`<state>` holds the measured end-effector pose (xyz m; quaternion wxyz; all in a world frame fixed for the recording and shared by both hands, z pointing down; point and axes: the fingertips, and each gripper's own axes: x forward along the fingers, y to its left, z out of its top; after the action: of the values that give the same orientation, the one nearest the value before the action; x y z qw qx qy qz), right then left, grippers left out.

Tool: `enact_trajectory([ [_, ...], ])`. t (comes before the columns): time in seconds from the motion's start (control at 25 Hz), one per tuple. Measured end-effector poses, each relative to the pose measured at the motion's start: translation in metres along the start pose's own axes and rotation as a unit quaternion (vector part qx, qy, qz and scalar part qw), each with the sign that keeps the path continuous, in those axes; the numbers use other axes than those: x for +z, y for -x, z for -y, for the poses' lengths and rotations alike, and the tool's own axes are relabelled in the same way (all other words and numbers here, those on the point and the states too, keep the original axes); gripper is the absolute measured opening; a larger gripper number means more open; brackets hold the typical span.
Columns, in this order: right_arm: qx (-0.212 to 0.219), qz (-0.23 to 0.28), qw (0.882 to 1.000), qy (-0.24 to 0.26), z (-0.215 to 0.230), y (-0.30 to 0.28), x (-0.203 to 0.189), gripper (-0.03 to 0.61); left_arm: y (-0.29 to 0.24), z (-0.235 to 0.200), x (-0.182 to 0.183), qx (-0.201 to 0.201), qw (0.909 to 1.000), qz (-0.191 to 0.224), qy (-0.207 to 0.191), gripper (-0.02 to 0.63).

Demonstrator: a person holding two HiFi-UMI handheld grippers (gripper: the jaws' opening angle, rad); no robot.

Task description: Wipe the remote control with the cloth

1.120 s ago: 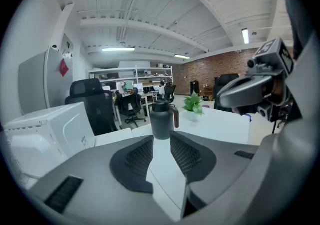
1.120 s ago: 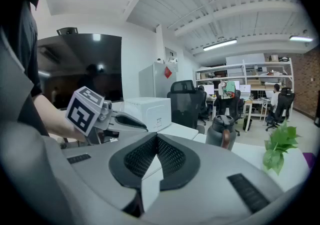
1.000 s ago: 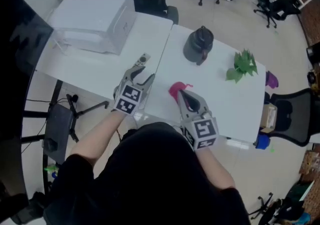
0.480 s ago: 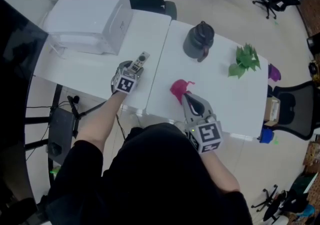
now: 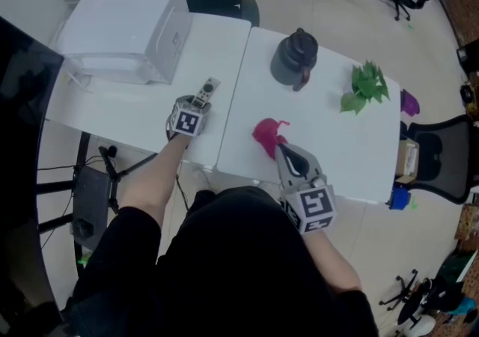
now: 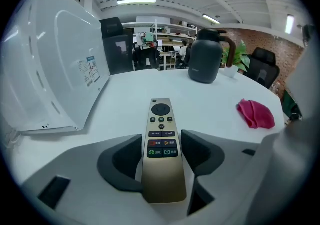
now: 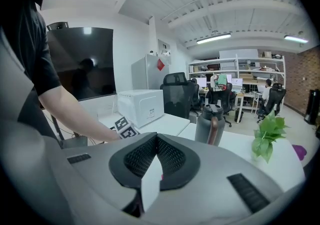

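You are working at the white bench [image 5: 329, 141], and the white box [image 5: 123, 28] at its far left is the marker for everything else. The dark jug [image 5: 293, 58] is standing well to the right of that box.

Your left hand-held gripper [image 5: 196, 105] is hanging low just in front of the box, on your side of it. Its jaws have just been opening and are standing wide. Your right hand-held gripper [image 5: 288, 154] is waiting far to the right of the box, jaws closed together. Its tip is lying at the near edge of the pink cloth [image 5: 266, 133]. Whether a fold is caught there, I cannot tell.

The remote [image 6: 161, 119] is lying flat on the bench in front of the box, buttons up. It is running lengthwise between the left jaws, with neither pad pressing on it.

You appear to be lining up the pick. Keep the jaws centred so both pads are meeting the long edges together; otherwise the remote is likely going to swivel on the smooth top. Closing on the plain lower part should be leaving the buttons bare for the cloth.
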<state>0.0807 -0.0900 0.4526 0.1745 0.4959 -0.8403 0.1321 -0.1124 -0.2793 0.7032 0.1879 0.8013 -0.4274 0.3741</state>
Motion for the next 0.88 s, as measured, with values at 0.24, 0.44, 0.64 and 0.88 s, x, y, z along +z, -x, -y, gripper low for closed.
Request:
enact_trajectory([
  [0.24,0.001,-0.007,1.000,-0.005,0.001,0.001,-0.002,0.009,-0.001,0.006,0.001,-0.007,0.9998,-0.007,-0.015,0.215],
  [0.44,-0.006,-0.004,1.000,-0.015,0.005,0.003,-0.001,0.009,0.012,0.013,0.006,0.001,0.9998,0.001,-0.022,0.212],
  [0.64,-0.019,-0.034,0.999,-0.029,0.020,-0.006,-0.034,0.009,0.053,0.031,0.037,-0.003,0.9975,0.060,-0.039,0.212],
  [0.88,-0.017,-0.091,0.995,-0.029,0.037,-0.031,-0.091,0.044,0.121,0.077,0.081,-0.020,0.9868,0.135,-0.088,0.212],
])
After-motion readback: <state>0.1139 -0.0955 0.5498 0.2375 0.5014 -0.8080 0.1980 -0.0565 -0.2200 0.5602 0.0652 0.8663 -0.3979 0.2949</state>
